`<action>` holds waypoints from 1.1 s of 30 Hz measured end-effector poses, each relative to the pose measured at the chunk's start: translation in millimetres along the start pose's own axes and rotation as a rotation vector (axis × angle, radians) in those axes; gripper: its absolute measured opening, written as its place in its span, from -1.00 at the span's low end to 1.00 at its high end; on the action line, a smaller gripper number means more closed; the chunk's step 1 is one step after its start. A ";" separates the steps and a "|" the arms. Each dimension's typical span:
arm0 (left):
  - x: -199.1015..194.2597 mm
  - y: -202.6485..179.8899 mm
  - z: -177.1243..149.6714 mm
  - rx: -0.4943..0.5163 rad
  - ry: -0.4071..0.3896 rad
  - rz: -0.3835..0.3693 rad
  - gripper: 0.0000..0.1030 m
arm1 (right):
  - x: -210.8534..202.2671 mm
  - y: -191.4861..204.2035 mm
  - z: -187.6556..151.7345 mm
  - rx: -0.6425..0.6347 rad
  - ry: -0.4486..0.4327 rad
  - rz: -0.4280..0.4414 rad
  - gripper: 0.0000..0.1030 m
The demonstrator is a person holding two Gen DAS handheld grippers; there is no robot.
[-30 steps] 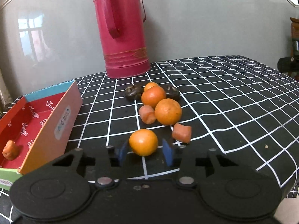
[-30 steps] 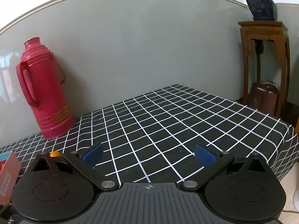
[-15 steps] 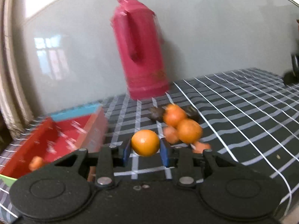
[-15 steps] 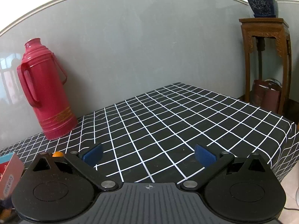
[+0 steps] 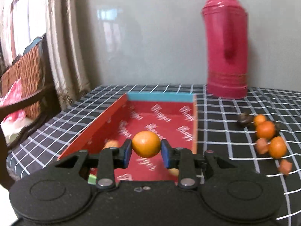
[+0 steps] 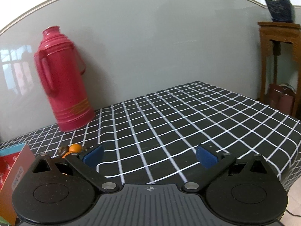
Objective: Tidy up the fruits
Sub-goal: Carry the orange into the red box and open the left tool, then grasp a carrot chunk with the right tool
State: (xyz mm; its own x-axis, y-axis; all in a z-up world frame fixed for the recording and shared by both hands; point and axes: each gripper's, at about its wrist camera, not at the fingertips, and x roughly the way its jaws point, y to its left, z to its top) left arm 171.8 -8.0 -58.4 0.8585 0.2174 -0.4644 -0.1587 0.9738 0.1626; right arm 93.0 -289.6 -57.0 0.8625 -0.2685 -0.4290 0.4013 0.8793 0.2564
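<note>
In the left wrist view my left gripper [image 5: 146,151] is shut on an orange [image 5: 146,146], held in the air above the red cardboard box [image 5: 160,116] with a blue far wall. A small orange-pink fruit [image 5: 111,143] lies in the box behind the left finger. The remaining fruit pile [image 5: 267,131] of oranges, pinkish pieces and dark round fruits lies on the checked cloth to the right. In the right wrist view my right gripper [image 6: 149,155] stands open over bare cloth with nothing between its fingers; an orange [image 6: 74,147] and the box's corner [image 6: 17,162] show at its left.
A tall red thermos [image 5: 226,43] stands at the back by the grey wall, also seen as the thermos [image 6: 64,79] in the right wrist view. A curtain and a chair [image 5: 24,86] are past the table's left edge. A wooden stand [image 6: 278,60] with a plant is at the right.
My left gripper closed on the orange, lifted it off the cloth and swung left, so it now hangs over the red box. The right gripper shifted slightly and stays open.
</note>
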 end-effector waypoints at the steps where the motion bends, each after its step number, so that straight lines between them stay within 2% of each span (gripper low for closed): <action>1: -0.3 6.2 -1.7 -0.006 0.014 0.003 -0.54 | 0.8 4.5 -0.9 -0.008 0.003 0.007 1.00; 9: 8.0 28.6 -1.1 -0.055 0.103 0.014 -0.51 | 7.5 26.6 -6.2 -0.056 0.025 0.042 1.00; 14: 6.6 36.9 0.6 -0.077 0.113 0.015 -0.31 | 11.4 33.3 -9.3 -0.077 0.040 0.055 1.00; 15: 5.4 38.0 0.8 -0.080 0.116 0.012 -0.18 | 11.5 33.7 -9.9 -0.079 0.042 0.056 1.00; 18: -1.4 45.1 2.8 -0.103 0.098 0.013 0.42 | 12.9 34.0 -10.9 -0.080 0.049 0.063 1.00; 20: -9.0 47.9 6.1 -0.102 0.062 0.021 0.45 | 13.3 35.0 -12.0 -0.085 0.055 0.069 1.00; 22: -15.1 49.5 9.0 -0.096 0.034 0.028 0.67 | 14.1 38.1 -13.8 -0.097 0.064 0.084 1.00; 28: -23.0 59.6 11.5 -0.077 -0.026 0.088 0.70 | 17.3 57.7 -24.5 -0.190 0.095 0.149 1.00; 33: -20.5 80.9 14.4 -0.114 -0.012 0.107 0.72 | 18.9 79.6 -36.3 -0.284 0.110 0.198 1.00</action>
State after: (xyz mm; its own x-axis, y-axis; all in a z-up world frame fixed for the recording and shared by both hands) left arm 148.3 65.4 -23.2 0.8394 0.3201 -0.4393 -0.3033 0.9465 0.1103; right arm 130.1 -210.4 -76.1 0.8702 -0.0519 -0.4899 0.1150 0.9884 0.0996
